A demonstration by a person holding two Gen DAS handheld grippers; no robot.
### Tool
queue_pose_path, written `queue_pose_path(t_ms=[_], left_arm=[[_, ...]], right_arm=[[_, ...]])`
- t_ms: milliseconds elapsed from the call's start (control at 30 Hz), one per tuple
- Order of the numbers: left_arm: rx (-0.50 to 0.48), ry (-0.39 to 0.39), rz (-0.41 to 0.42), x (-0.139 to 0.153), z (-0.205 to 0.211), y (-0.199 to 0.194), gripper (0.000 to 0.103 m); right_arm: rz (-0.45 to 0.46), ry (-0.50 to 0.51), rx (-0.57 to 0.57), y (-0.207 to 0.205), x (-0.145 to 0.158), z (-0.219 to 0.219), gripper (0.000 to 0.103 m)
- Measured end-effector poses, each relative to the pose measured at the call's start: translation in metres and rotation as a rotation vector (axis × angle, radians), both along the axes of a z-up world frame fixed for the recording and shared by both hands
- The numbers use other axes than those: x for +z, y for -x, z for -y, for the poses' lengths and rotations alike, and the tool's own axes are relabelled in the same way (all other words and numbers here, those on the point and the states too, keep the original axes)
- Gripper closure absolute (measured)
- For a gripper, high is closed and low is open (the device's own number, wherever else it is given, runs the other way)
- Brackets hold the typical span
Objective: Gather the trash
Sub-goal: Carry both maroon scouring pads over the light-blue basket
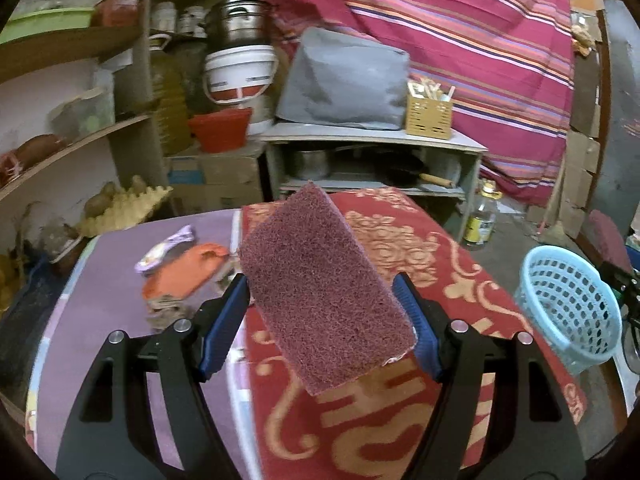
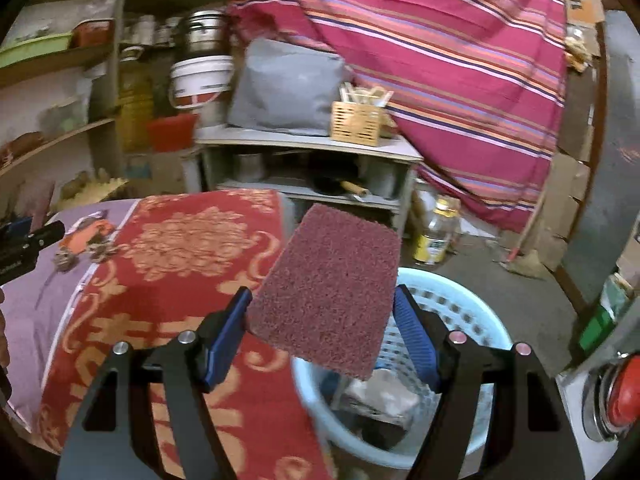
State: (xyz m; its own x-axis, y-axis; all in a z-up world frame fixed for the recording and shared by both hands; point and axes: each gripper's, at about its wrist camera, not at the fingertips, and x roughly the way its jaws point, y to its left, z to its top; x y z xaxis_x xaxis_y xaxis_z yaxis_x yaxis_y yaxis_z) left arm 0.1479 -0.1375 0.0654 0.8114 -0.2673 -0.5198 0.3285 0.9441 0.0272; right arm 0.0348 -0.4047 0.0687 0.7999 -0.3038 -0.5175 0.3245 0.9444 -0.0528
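My left gripper (image 1: 320, 288) is shut on a maroon scouring pad (image 1: 324, 312), held tilted above the table's red patterned cloth (image 1: 400, 420). Left of it on the purple cloth lie an orange wrapper (image 1: 180, 276), a purple-white wrapper (image 1: 164, 250) and crumpled brown scraps (image 1: 166, 314). My right gripper (image 2: 323, 296) is shut on a second maroon scouring pad (image 2: 332, 292), hanging over the left rim of a light blue basket (image 2: 468, 312) that holds crumpled trash (image 2: 380, 396). The same basket (image 1: 568, 312) shows at the right of the left wrist view.
Behind the table stand a grey low shelf (image 1: 372, 136) with pans, a wicker box (image 1: 428, 114) and a grey bag (image 1: 344, 80). Wooden shelves (image 1: 72, 136) fill the left. A bottle (image 2: 434, 236) stands on the floor under a striped cloth (image 2: 440, 40). A red-topped appliance (image 2: 616, 396) is at the right.
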Motion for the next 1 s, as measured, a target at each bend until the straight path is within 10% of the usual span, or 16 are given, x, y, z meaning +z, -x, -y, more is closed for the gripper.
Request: queue_pose_path(t_ms=[1000], left_arm=[[-0.363, -0.026, -0.044, -0.039, 0.226, 0.041, 0.031]], right_arm=[[-0.065, -0.105, -0.204, 0.067, -0.042, 0.138, 0.032]])
